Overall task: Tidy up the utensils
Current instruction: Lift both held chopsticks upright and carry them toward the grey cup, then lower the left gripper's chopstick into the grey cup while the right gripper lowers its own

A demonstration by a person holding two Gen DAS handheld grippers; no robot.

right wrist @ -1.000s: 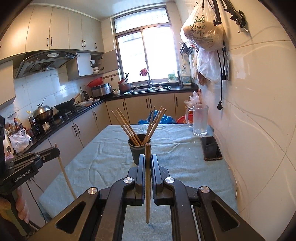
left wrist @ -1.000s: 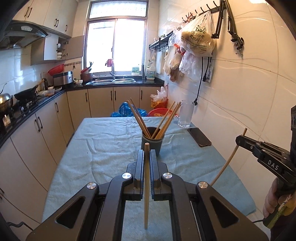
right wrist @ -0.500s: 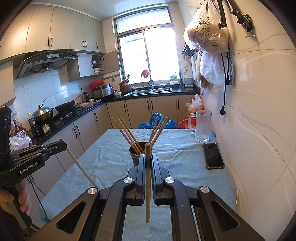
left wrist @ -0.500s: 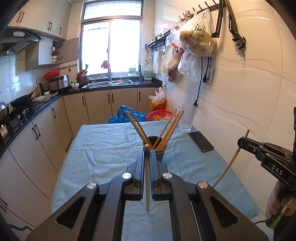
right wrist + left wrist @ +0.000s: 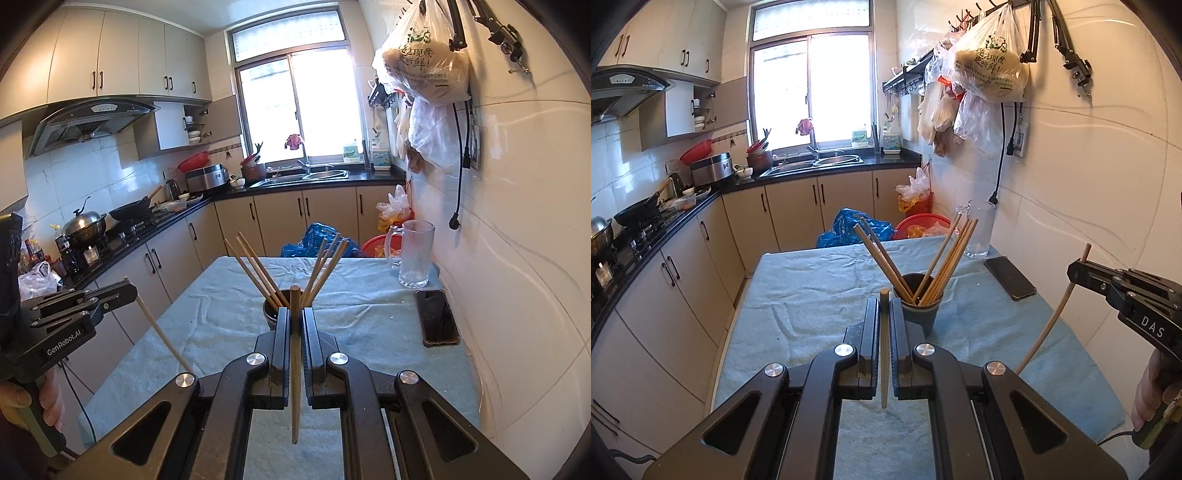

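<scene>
Both grippers are pinching a single chopstick each, jaws pressed together on the shaft. Seen from its own camera, the left gripper holds its chopstick upright between the jaws, the top end poking just above the fingertips and the lower end hanging free below them. The right gripper carries its chopstick the same way, upright and clamped near the upper part. Straight ahead of both, and slightly to the right from the left gripper's view, stands the dark cup on the blue cloth that covers the table; it already holds several chopsticks fanned out in two leaning bunches. From each camera the other gripper shows at the side, off the table edge, its chopstick slanting downward. Further ahead and to the right of the cup are a glass mug and a phone lying flat, both well apart from the cup. I see no loose chopsticks left on the cloth in either view, so the job looks close to its end: most sticks are in the cup, and what remains appears to be dropping these two held ones in. Neither is over the cup's mouth yet; each needs to be carried forward and lowered in.
</scene>
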